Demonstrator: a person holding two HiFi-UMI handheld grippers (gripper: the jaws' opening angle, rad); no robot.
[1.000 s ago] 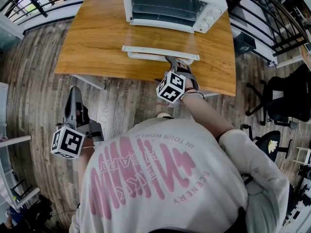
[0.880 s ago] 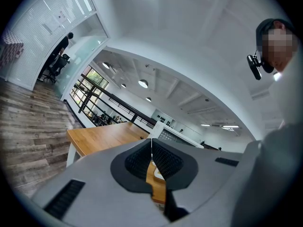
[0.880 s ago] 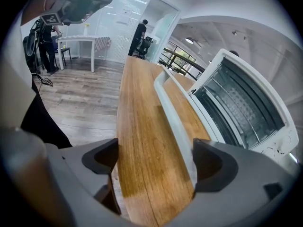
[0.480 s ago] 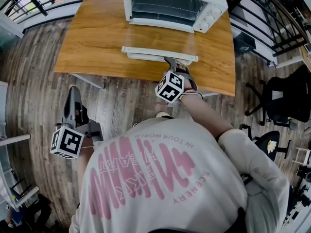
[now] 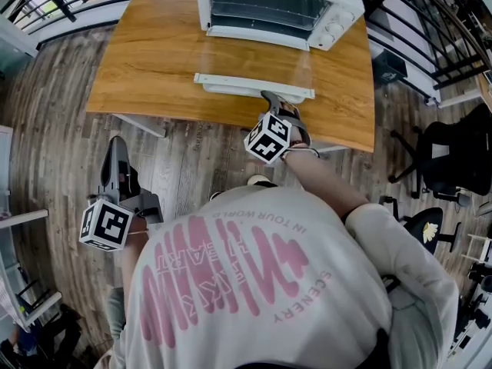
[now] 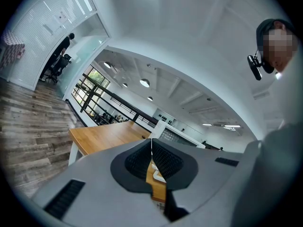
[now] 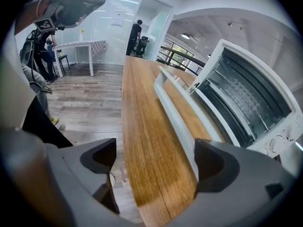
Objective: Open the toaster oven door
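Door down, right gripper letting go – we judge the task as good as done.

Over the last second the toaster oven (image 5: pixel 277 10) door (image 5: pixel 254 61) stayed flat on the table (image 5: pixel 154 60). The right gripper (image 5: pixel 280 108) sits just behind the door's handle (image 5: pixel 254 88); its jaws have just been opening and now stand spread, nothing pinched. The right gripper view shows that gap over the table edge, plus the rack inside the oven (image 7: pixel 246 98) – the head view shows neither. The left gripper (image 5: pixel 117 148) hangs over the floor; only its own view shows its pads (image 6: pixel 163 160) pressed together, empty.
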